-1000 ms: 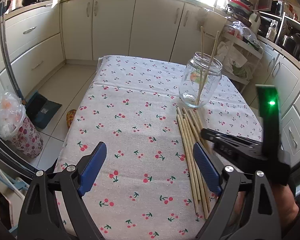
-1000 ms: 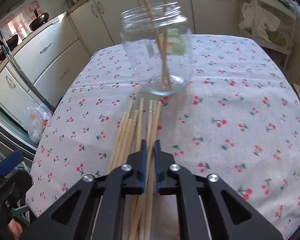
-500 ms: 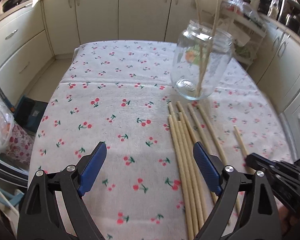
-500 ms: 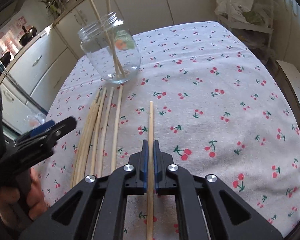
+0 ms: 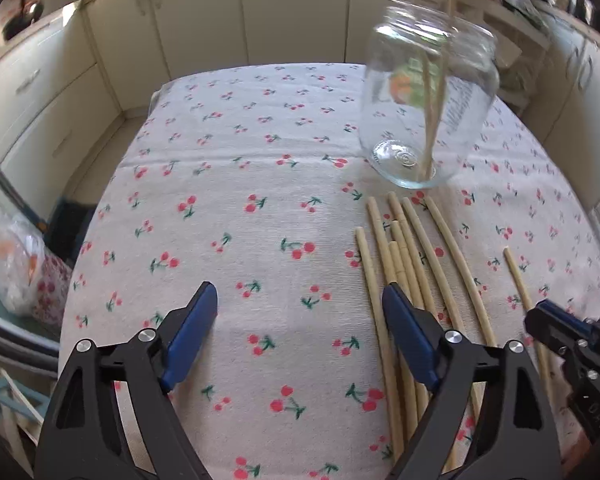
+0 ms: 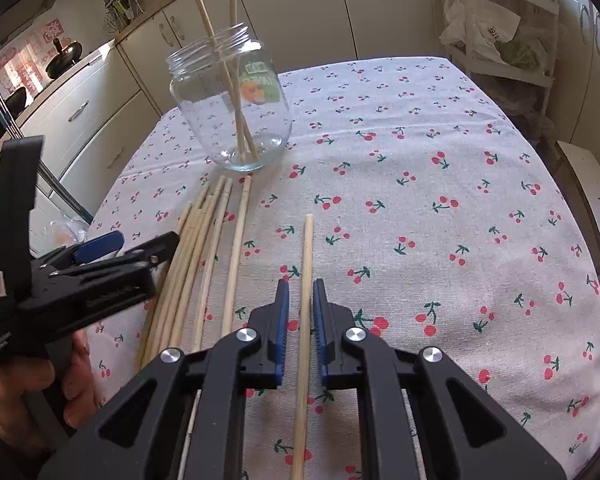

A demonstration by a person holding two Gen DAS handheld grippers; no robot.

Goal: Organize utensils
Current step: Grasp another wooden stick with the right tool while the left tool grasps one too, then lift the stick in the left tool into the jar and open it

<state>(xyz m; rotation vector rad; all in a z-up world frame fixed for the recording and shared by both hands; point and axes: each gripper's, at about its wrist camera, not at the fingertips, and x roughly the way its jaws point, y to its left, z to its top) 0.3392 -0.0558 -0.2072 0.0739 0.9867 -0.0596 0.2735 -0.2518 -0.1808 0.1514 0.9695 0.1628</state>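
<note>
So two sticks are standing in the jar [image 6: 236, 104]; the right gripper [image 6: 301, 304], slightly parted, is straddling one stick [image 6: 306, 280]; the left gripper [image 5: 296, 320] is gaping over the pile [image 5: 404, 264].

Both pictures are bright, like daytime. The light looks soft and comes from the far side of the kitchen. The left wrist picture is a bit fuzzy, and the glass jar [image 5: 428, 96] looks smeared, most of all at its top. The right wrist picture is sharper. A soft gray shadow lies on the tablecloth [image 5: 228, 216] near the left gripper [image 5: 296, 340]. The edges bend round, so the cabinets [image 6: 100, 92] curve, and the corners go dark.
</note>
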